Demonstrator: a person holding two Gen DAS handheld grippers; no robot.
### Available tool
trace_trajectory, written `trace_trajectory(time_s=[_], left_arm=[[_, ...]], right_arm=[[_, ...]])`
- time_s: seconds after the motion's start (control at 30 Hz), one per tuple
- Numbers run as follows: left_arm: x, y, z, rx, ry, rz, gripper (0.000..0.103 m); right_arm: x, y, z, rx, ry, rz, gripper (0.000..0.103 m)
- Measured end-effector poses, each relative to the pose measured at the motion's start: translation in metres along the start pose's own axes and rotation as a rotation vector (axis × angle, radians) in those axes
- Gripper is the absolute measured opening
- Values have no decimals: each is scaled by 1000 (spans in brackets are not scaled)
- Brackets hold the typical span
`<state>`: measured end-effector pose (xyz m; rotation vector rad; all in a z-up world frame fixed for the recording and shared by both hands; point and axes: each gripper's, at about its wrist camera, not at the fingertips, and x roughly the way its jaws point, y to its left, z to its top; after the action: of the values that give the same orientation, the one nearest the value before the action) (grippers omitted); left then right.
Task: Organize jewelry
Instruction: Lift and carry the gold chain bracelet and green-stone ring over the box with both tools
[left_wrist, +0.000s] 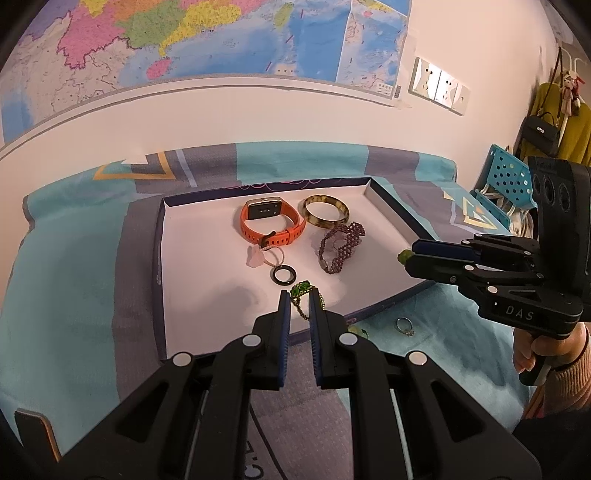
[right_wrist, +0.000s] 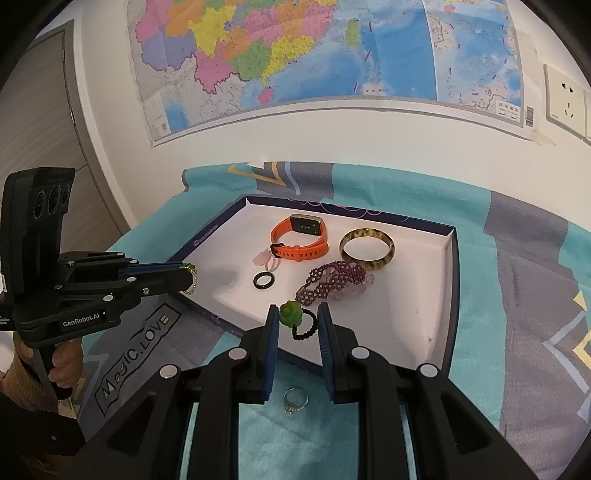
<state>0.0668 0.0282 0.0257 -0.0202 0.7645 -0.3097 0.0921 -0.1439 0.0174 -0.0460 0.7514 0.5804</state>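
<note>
A shallow white tray (left_wrist: 192, 258) (right_wrist: 436, 295) lies on the bedspread. In it are an orange watch (left_wrist: 271, 221) (right_wrist: 301, 238), a mottled bangle (left_wrist: 325, 212) (right_wrist: 367, 249), a purple beaded bracelet (left_wrist: 340, 245) (right_wrist: 332, 282), a black ring (left_wrist: 283, 274) (right_wrist: 264, 279) and a pink charm (left_wrist: 255, 258) (right_wrist: 263, 259). My left gripper (left_wrist: 299, 301) (right_wrist: 190, 275) is shut on a green-stone gold bracelet (left_wrist: 303, 293) over the tray's near edge. My right gripper (right_wrist: 295, 317) (left_wrist: 404, 256) is shut on a green flower ring with a black beaded band (right_wrist: 297, 319). A silver ring (left_wrist: 404, 326) (right_wrist: 294, 400) lies on the bedspread.
The bedspread (left_wrist: 74, 295) (right_wrist: 517, 332) is teal and grey. A wall with a map (left_wrist: 221, 37) (right_wrist: 314, 55) stands behind. A blue perforated basket (left_wrist: 506, 184) and hanging bags (left_wrist: 546, 125) are at the right.
</note>
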Motion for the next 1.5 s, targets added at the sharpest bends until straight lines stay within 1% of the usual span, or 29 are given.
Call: trace_trajectory(time_s=[0.73, 1.2, 1.5], left_arm=[[33, 4, 9, -14, 46, 7, 11], [61, 10, 12, -41, 100, -3, 11], [68, 11, 14, -46, 115, 0, 11]], right_arm=[[30, -10, 7, 18, 43, -15, 19], [48, -15, 6, 30, 74, -27, 19], [53, -17, 5, 35, 85, -29, 19]])
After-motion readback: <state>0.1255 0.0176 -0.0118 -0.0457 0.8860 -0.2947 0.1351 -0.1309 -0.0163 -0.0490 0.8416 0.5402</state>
